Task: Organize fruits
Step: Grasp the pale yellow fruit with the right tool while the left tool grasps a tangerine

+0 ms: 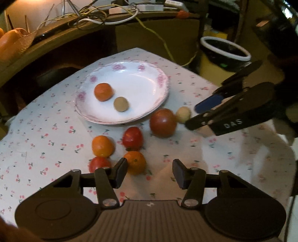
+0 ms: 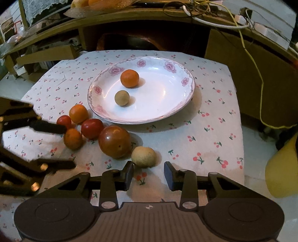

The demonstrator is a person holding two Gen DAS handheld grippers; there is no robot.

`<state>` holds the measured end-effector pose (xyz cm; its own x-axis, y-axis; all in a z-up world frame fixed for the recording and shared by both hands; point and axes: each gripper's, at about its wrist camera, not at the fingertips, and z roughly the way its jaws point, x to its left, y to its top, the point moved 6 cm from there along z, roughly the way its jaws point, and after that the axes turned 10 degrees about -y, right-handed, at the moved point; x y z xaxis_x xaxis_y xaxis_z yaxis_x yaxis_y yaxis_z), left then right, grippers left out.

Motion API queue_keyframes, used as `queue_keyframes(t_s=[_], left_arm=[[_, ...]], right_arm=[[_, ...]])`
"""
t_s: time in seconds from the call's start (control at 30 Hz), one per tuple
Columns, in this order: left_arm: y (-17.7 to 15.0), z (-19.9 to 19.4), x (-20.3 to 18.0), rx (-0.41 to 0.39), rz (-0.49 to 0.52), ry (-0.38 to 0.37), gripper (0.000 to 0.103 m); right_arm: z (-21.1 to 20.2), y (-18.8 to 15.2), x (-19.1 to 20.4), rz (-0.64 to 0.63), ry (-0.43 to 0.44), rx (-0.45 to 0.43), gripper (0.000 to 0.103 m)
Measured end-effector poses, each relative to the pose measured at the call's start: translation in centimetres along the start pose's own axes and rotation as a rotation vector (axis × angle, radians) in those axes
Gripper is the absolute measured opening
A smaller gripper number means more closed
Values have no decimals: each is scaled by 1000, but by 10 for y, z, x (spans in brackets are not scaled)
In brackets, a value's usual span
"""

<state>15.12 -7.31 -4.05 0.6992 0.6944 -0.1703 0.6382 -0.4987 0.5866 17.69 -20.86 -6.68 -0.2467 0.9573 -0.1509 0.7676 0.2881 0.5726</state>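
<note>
A white floral plate (image 1: 149,78) (image 2: 167,96) holds an orange (image 1: 103,92) (image 2: 129,78) and a small tan fruit (image 1: 121,104) (image 2: 122,98). On the cloth lie a big red-brown fruit (image 1: 163,122) (image 2: 114,141), a pale tan fruit (image 1: 183,114) (image 2: 143,157), two oranges (image 1: 102,146) (image 1: 135,162), a red fruit (image 1: 132,138) (image 2: 92,128) and a small red fruit (image 1: 99,163) (image 2: 63,121). My left gripper (image 1: 150,173) is open, with an orange by its left finger. My right gripper (image 2: 148,176) (image 1: 191,116) is open just before the pale tan fruit.
The table has a cherry-print cloth (image 2: 214,130). A dark shelf with cables (image 1: 93,16) stands behind it. A black bin with a white rim (image 1: 225,48) and a yellow object (image 2: 283,167) stand off the table's right side.
</note>
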Motion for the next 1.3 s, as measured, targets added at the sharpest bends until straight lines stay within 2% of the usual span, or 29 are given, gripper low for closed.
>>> queue_keyframes(t_s=[0.1,0.27,0.43,0.53,0.6,0.67,0.7,0.73,1.0,1.27,1.3], left_arm=[[1,-4,5,-17,5,37,57],[-2,14,12,13,8,93,58],[-2,22,8,19,23,88,57],[-2,20,10,12,10,94,48],[-2,19,10,10,-10,79,36],[-1,17,9,7,-9,74,36],[-1,16,8,7,-2,77,36],[-2,16,7,8,0,76,36],[-3,8,5,-2,2,50,36],[-8,16,5,24,22,72,37],[-8,16,4,24,28,75,38]], right_arm=[[-3,-1,-1,4,11,4,37],[1,2,-1,2,3,-5,38],[4,5,3,-24,-6,-25,38],[6,5,5,-40,-16,-33,39],[7,5,4,-35,-15,-38,39],[7,6,2,-21,-12,-37,36],[7,6,2,-17,-9,-33,29],[6,6,1,-16,-4,-27,28],[-11,1,9,-41,33,-12,28],[-4,-4,14,-76,29,13,29],[-5,-5,14,-74,29,13,32]])
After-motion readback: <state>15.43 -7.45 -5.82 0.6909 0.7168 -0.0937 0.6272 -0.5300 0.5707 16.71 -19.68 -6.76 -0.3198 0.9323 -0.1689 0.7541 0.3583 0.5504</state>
